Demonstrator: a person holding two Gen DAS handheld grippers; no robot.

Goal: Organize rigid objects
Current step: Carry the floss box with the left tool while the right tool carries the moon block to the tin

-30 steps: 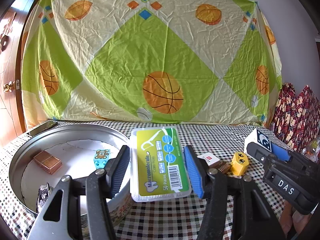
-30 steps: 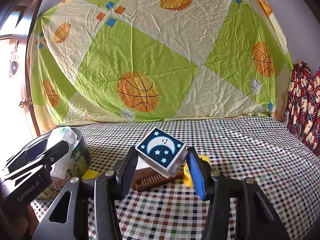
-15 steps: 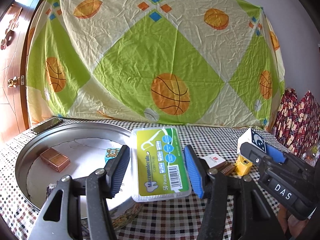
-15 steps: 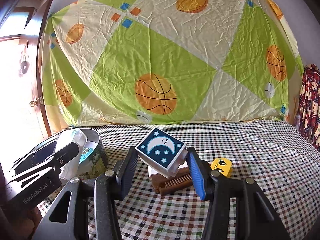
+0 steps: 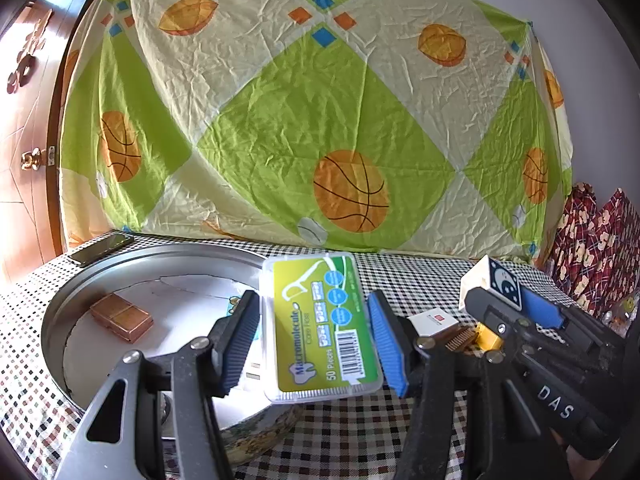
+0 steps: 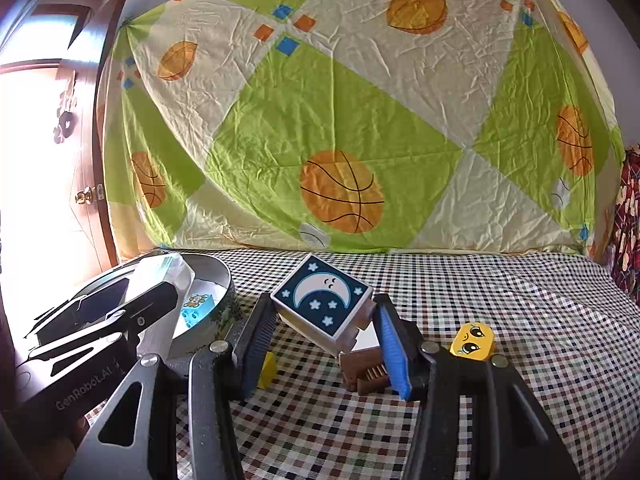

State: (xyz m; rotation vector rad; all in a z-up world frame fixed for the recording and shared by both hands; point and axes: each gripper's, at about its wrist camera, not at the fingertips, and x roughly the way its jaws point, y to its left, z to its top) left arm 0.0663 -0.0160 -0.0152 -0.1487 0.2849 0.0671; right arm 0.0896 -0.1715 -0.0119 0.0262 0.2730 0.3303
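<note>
I've got the left tongs [image 5: 314,344] clamped on the floss-pick box [image 5: 318,326], poised over the round tin's [image 5: 60,316] right rim for a drop-in. Right tongs [image 6: 324,344] grip the moon block [image 6: 323,300] clear of the table [image 6: 520,320], likely tin-bound too.

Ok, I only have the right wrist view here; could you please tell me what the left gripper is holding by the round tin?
Observer: The left gripper is shut on a clear floss box with a green label.
Operator: Thanks. Is anything in the tin besides the blue brick?
Observer: Yes, a copper-coloured case lies flat on its floor.
Operator: And is anything behind the tin?
Observer: A dark phone lies just behind its far rim.
</note>
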